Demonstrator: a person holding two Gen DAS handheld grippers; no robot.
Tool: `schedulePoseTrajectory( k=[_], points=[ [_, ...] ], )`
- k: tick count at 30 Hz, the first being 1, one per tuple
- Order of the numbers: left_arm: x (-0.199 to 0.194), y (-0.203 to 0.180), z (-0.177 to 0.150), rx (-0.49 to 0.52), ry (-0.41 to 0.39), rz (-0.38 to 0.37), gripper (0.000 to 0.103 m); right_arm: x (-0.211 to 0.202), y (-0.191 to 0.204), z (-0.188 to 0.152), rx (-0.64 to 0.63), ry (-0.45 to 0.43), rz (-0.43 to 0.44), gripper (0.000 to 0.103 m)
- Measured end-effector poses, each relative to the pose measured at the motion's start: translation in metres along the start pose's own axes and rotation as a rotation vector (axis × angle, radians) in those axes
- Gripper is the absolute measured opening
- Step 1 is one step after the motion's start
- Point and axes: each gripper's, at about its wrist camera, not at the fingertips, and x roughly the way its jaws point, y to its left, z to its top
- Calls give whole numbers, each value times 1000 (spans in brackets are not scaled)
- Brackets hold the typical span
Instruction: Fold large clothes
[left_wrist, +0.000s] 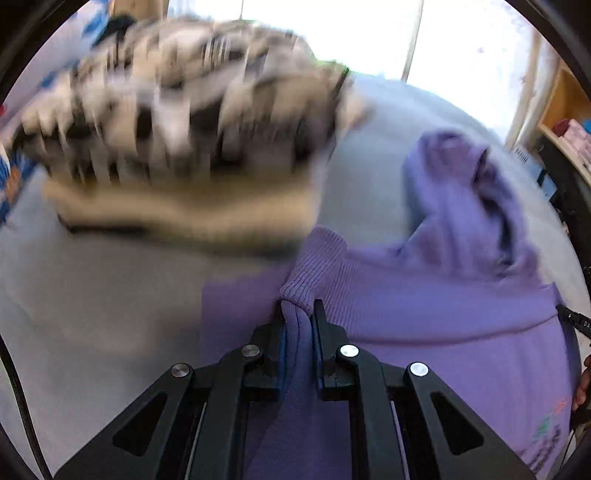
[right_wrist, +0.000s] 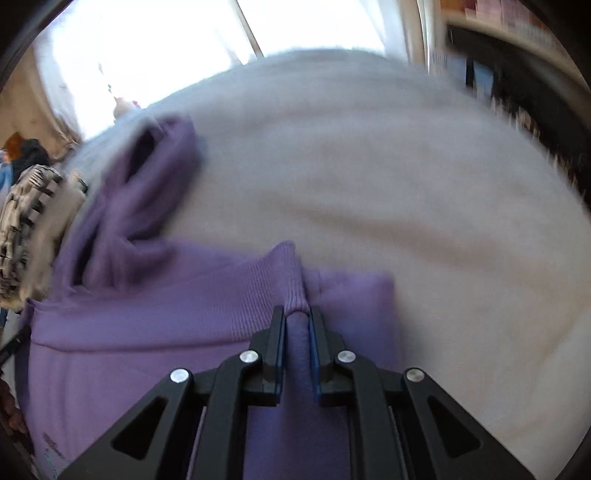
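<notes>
A purple hoodie (left_wrist: 443, 325) lies on a pale grey bed surface (left_wrist: 92, 302), its hood (left_wrist: 465, 192) bunched up at the far side. My left gripper (left_wrist: 298, 310) is shut on a fold of the hoodie at its ribbed hem (left_wrist: 317, 266). In the right wrist view the hoodie (right_wrist: 147, 325) spreads left, hood (right_wrist: 147, 192) at upper left. My right gripper (right_wrist: 297, 314) is shut on a fold at the ribbed hem (right_wrist: 288, 273). Both views are blurred by motion.
A folded black-and-cream patterned garment (left_wrist: 177, 129) lies beyond the left gripper; it also shows at the left edge of the right wrist view (right_wrist: 26, 229). Bright windows (left_wrist: 332, 26) stand behind. Wooden shelves (left_wrist: 565, 122) are at the right. Grey bed surface (right_wrist: 388, 184) spreads right of the hoodie.
</notes>
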Motion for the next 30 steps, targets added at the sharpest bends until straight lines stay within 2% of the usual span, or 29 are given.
schedulePoseTrajectory(
  k=[2,4,6,9,13,16,18,20,21,24,27,30],
  points=[
    [3,10,-5,-47,-21,-41,13,-3,-6,-5,17,-45,29,11],
    [2,16,-3,-74,-15,-76,14,-5,-9,-6,22,-45,41,15],
    [-3,20,-1,-88,-11,-91,19,-10,-6,-4,9,-39,19,20],
    [-19,19,1,-94,-35,-64,25,-24,7,-1,-12,-43,-47,24],
    [-52,8,2,-55,-135,-26,25,-53,33,-2,-51,-140,-22,24],
    [-62,-5,8,-29,-167,-29,24,-59,57,-1,-89,-158,2,24],
    [-53,-17,10,6,-147,-21,20,-55,72,-3,-122,-151,12,24],
    [-39,-25,8,28,-115,-9,10,-45,85,-4,-151,-135,6,24],
    [-31,-28,8,28,-98,-7,9,-42,86,-6,-153,-127,5,24],
    [-10,-21,5,8,-56,22,7,-25,77,-9,-135,-92,-34,24],
    [-1,-4,3,-39,-47,-26,7,-13,44,-10,-100,-95,-106,24],
    [0,0,0,-56,-49,-48,7,-13,19,-9,-46,-95,-11,21]
  ],
)
